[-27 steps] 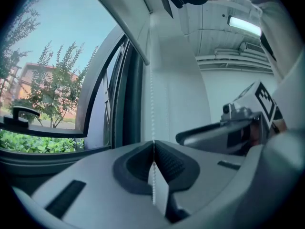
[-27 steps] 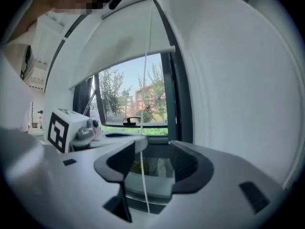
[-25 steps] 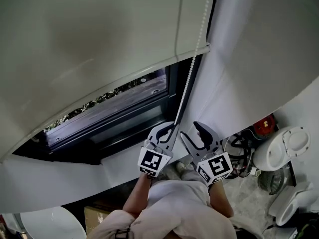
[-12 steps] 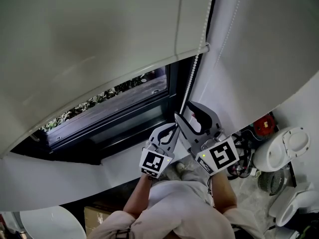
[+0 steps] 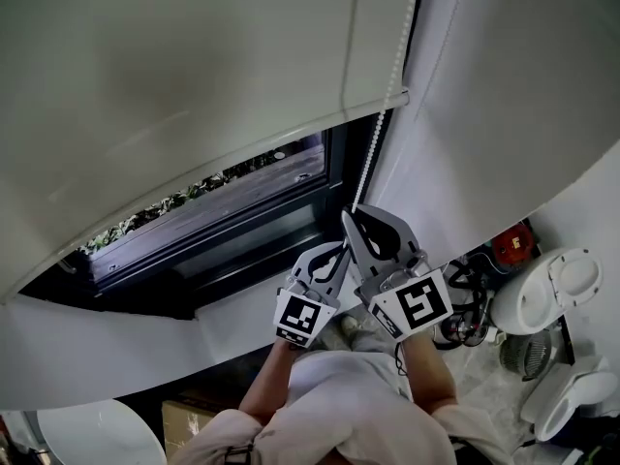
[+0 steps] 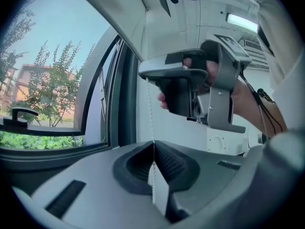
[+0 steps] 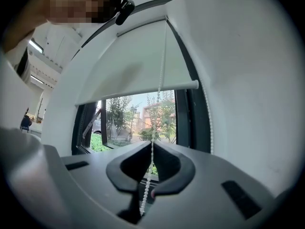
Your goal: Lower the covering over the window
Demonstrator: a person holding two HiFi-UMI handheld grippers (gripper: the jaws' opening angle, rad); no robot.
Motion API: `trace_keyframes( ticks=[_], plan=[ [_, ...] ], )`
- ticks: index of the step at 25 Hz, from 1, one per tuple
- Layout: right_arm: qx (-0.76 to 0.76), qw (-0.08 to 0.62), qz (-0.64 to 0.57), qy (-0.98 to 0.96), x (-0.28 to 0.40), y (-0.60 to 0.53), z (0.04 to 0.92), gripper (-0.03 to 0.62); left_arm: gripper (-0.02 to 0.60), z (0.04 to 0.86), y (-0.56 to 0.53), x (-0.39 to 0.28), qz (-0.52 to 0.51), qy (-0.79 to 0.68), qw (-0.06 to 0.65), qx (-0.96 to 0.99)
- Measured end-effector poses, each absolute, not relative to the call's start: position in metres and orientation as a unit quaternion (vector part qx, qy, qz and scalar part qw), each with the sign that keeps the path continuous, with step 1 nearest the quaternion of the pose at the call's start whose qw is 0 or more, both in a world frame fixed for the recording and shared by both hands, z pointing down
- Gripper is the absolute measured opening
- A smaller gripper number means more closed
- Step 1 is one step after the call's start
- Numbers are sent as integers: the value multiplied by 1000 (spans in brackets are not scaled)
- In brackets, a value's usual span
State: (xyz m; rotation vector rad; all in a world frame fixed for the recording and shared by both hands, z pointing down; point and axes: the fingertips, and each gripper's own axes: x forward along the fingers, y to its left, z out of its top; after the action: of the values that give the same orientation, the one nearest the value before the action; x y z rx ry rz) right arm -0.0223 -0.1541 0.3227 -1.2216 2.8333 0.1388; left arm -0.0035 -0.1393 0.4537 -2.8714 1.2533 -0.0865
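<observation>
Head view: the roller blind (image 5: 194, 76) covers the upper part of the window (image 5: 242, 206), and its bottom rail hangs well above the sill. My right gripper (image 5: 360, 223) sits just beside my left gripper (image 5: 332, 253) and higher on the bead chain (image 5: 386, 105), at the window's right edge. Both are clamped on that chain, and the right jaws have just been closing onto it.

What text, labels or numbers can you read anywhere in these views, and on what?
No readable words or numbers in any view.
Left cube and right cube: black-and-white square patterns only, no letters.
Red object by the wall: any print too small to read.
</observation>
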Motion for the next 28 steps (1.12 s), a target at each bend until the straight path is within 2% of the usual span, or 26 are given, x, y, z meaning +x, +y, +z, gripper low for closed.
trace_keyframes(
  ticks=[28],
  plan=[
    [-394, -74, -73, 913, -25, -148, 486, 2, 17, 614, -125, -9, -121, 388, -87, -909]
  ],
)
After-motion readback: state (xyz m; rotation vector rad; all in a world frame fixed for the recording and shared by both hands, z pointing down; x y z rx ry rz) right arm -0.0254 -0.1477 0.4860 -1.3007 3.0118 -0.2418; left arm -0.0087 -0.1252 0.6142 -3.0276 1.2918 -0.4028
